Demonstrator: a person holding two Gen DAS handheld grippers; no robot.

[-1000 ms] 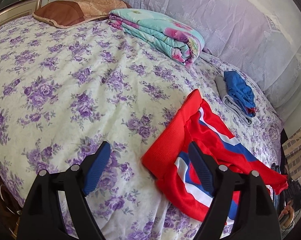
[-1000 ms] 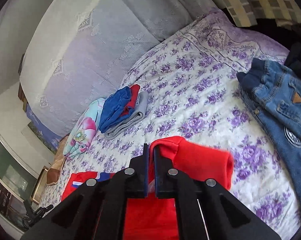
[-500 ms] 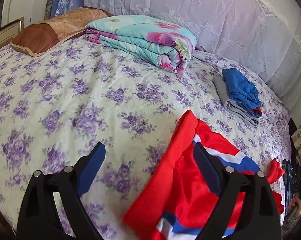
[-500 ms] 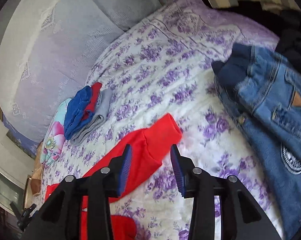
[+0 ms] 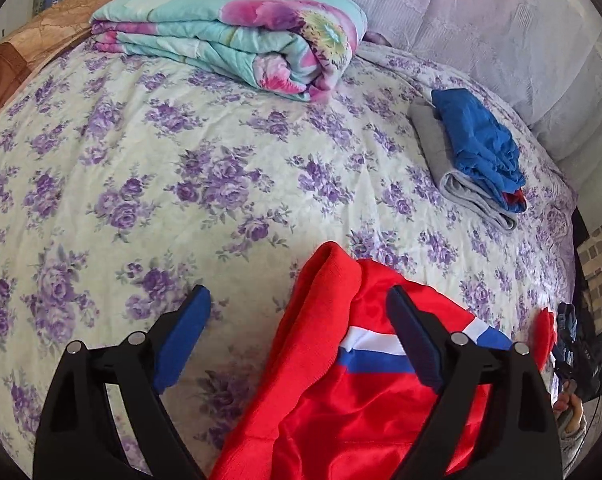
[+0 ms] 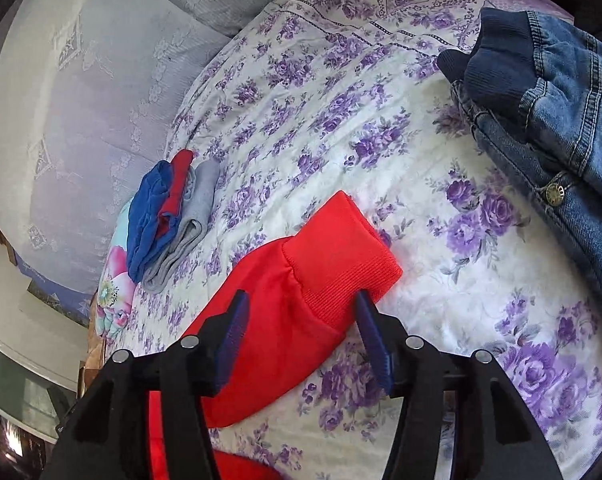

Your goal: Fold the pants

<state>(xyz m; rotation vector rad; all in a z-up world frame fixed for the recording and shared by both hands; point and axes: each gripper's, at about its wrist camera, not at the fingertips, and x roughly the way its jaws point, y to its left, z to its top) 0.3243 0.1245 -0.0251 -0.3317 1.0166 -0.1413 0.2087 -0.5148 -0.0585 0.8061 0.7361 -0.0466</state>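
Red pants with a white and blue stripe lie on the purple-flowered bedspread. Their ribbed waistband runs up between my left gripper's open, empty fingers. In the right wrist view a red leg with a ribbed cuff lies flat on the bedspread. My right gripper is open just above it, one finger on each side of the cuff end, holding nothing.
A folded floral blanket and a brown pillow lie at the head end. A small stack of folded grey and blue clothes sits near the wall. Blue jeans lie to the right.
My right gripper opened and let go of the red cuff, which dropped flat on the bed. My left gripper stayed open and moved closer over the waistband.
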